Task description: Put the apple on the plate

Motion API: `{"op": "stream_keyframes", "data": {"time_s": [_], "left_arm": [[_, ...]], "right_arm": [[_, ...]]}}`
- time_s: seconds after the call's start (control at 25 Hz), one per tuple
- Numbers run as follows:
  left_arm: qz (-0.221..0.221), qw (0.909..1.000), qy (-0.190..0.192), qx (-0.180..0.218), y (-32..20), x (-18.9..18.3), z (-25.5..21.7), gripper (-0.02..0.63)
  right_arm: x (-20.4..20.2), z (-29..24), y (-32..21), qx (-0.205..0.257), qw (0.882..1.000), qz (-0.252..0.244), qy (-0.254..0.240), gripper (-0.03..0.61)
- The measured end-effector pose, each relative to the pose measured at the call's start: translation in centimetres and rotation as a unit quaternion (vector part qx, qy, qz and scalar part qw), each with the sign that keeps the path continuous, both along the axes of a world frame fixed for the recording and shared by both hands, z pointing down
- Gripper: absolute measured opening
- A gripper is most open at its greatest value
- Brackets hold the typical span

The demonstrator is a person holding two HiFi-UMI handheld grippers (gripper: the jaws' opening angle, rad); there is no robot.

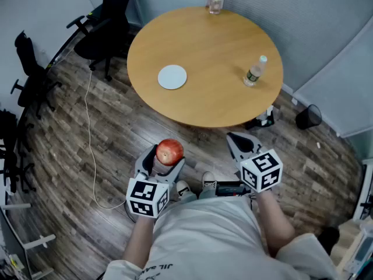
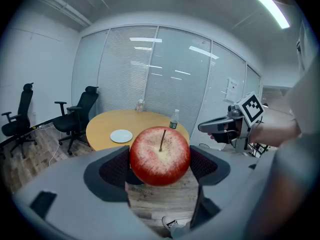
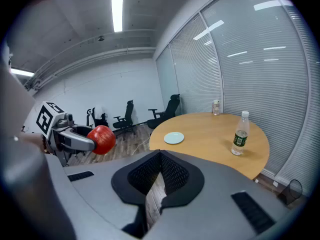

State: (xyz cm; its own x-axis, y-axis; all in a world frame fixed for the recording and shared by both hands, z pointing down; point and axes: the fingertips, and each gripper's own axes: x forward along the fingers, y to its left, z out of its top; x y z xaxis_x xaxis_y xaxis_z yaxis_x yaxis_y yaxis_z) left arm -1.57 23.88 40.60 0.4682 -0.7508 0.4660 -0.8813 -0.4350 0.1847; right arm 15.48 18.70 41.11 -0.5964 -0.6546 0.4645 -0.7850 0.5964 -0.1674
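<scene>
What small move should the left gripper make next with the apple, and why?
Probably carry it forward, toward the table. The left gripper is shut on the apple, above the wooden floor and short of the table's near edge. The white plate lies on the table's left part, so the apple must come over the tabletop before lowering.

Round wood table point(image 1: 215, 57), plank floor point(image 1: 70, 156) — black office chairs point(image 1: 108, 22), blinded glass walls point(image 2: 150, 74).

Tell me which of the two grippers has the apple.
The left gripper: its jaws clamp the apple from both sides. The right gripper has its jaws together with nothing between them.
</scene>
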Motion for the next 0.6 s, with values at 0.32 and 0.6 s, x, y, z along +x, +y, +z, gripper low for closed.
{"op": "stream_keyframes", "data": {"time_s": [0.32, 0.6], "left_arm": [[0.001, 1.0, 0.004, -0.001, 0.8, -0.3, 0.0, 0.376], [0.006, 0.9999, 0.01, -0.002, 0.9, -1.3, 0.3, 0.376]], "right_arm": [[-0.3, 0.0, 0.8, 0.0, 1.0, -0.001, 0.005, 0.029], [-0.9, -0.2, 0.8, 0.001, 1.0, 0.009, -0.003, 0.031]]}}
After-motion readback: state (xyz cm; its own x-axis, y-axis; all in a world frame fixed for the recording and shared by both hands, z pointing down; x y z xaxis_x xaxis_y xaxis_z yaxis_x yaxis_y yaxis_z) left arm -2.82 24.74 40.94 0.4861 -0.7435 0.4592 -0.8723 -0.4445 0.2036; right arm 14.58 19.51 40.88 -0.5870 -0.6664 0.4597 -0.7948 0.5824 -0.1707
